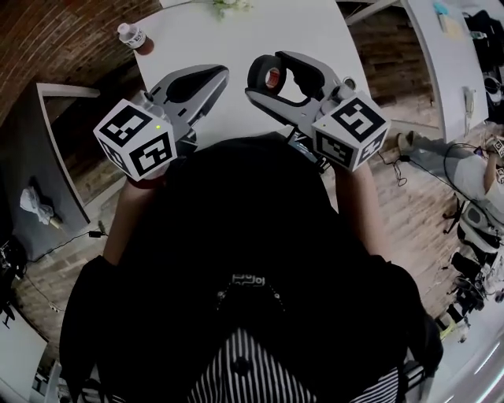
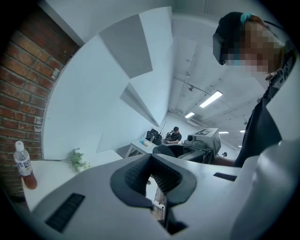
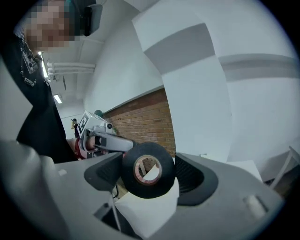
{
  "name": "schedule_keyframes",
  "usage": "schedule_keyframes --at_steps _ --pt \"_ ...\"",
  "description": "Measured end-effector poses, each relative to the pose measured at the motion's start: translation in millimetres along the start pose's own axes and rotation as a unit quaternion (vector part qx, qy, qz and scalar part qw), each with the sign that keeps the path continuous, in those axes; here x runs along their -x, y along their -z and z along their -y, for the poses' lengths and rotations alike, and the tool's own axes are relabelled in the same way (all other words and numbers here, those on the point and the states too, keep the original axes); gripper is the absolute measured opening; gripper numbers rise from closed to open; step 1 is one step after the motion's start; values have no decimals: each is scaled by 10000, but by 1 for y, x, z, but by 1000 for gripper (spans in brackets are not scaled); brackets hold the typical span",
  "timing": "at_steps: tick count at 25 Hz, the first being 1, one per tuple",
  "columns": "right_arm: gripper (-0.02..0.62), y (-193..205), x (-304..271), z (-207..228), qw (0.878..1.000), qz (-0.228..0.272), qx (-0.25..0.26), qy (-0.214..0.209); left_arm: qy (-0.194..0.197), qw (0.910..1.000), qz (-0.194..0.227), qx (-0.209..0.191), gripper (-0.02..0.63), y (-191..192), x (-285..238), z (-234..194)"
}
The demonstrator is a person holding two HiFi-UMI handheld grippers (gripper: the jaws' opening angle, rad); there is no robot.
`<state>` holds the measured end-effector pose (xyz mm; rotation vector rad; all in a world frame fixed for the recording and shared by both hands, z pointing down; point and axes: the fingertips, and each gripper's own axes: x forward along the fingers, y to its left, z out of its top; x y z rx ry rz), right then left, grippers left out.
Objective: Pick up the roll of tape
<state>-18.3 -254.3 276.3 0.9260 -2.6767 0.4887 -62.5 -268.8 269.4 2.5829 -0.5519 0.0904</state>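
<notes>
A capped bottle point(image 1: 134, 36) of brown drink stands upright at the white counter's point(image 1: 315, 47) left edge. White flowers point(image 1: 228, 6) lie farther along the counter, toward its middle. A brick wall point(image 2: 23, 93) rises beside the bottle's edge.

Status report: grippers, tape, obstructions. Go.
Left gripper shut, empty. Right gripper shut on tape, held clear above table. Nothing in the way; bottle at table's far corner.

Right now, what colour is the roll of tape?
The roll of tape is black, with a tan core; the right gripper view shows it best.
</notes>
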Motion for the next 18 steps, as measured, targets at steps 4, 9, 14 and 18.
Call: schedule_keyframes --at_steps 4,9,14,18 --pt "345 -10 4 -10 9999 53 139 45 31 9999 151 -55 5 -6 4 6" --pt "345 -9 4 -11 9998 24 168 72 168 9990 403 18 3 -17 5 10" --pt "345 -11 1 -9 9999 34 120 -1 71 9993 359 -16 5 -17 2 5" --pt "345 -12 -4 -7 9999 51 154 -29 120 9992 385 -38 5 -17 -2 3"
